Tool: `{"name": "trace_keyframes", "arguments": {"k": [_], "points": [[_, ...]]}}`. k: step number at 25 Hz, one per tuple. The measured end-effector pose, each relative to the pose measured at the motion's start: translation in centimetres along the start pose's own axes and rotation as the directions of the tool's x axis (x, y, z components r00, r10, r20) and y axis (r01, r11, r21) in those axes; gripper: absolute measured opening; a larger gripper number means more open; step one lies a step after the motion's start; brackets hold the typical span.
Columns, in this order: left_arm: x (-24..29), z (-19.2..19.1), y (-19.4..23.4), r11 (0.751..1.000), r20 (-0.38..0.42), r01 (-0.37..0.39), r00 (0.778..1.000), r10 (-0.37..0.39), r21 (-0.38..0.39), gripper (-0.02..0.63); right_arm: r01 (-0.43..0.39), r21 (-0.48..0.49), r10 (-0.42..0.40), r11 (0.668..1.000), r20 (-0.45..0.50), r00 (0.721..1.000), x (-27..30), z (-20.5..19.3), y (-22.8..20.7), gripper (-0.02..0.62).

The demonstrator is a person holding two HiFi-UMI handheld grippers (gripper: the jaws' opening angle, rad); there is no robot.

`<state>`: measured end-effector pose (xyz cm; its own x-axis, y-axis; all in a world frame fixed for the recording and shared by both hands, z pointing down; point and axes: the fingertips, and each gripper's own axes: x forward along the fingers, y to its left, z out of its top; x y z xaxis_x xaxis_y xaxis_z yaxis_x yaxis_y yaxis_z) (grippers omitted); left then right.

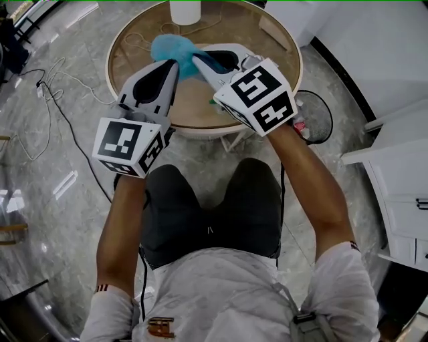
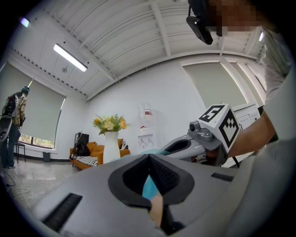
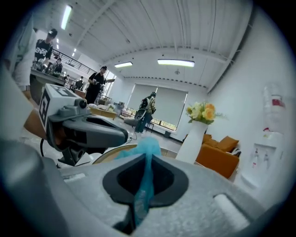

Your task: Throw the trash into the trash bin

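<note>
Head view: right tongs (image 1: 196,61) clamp the crumpled blue paper wad (image 1: 168,47), left tongs (image 1: 175,64) closed beside it, black wire bin (image 1: 317,115) beyond the round wooden bench's (image 1: 134,48) right edge.

No text, label, brand or number is legible anywhere.

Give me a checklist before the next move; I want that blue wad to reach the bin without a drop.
1. Grip: ok. The right gripper is shut on the blue wad, which runs between its jaws.
2. Other hand: cannot tell. The left gripper has its jaws together, tip right by the wad; whether it pinches it is unclear.
3. Target: ok. The bin stands on the floor right of the table, partly behind the right arm.
4. Obstacle: ok. The vase stands at the table's far edge, apart from both grippers.
</note>
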<state>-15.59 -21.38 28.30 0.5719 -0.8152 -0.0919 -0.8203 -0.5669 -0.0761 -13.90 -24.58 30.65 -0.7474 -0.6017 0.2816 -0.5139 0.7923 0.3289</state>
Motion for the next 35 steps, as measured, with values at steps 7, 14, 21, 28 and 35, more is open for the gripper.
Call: {"name": "trace_keyframes", "arguments": {"k": [7, 14, 21, 28, 35], "points": [[2.8, 1.7, -3.5, 0.996, 0.049, 0.087, 0.995, -0.086, -0.012, -0.002, 0.111, 0.019, -0.112, 0.994, 0.083, 0.990, -5.1, 1.4, -3.1, 0.003], [6.3, 2.6, -8.3, 0.981, 0.079, 0.189, 0.979, -0.186, -0.039, -0.002, 0.247, 0.061, -0.251, 0.967, 0.089, 0.964, -11.0, 0.2, -7.1, 0.003], [9.6, 2.6, -13.5, 0.956, 0.094, 0.289, 0.954, -0.283, -0.053, -0.002, 0.360, 0.082, -0.365, 0.929, 0.053, 0.930, -16.8, -2.7, -10.1, 0.003], [12.8, 2.9, -18.3, 0.924, 0.098, 0.381, 0.921, -0.377, -0.027, -0.002, 0.453, 0.120, -0.458, 0.883, 0.012, 0.889, -22.2, -5.7, -12.8, 0.003], [15.2, 2.3, -22.4, 0.892, 0.100, 0.449, 0.891, -0.444, -0.042, -0.002, 0.537, 0.129, -0.533, 0.834, -0.069, 0.844, -26.5, -9.7, -14.8, 0.003]]}}
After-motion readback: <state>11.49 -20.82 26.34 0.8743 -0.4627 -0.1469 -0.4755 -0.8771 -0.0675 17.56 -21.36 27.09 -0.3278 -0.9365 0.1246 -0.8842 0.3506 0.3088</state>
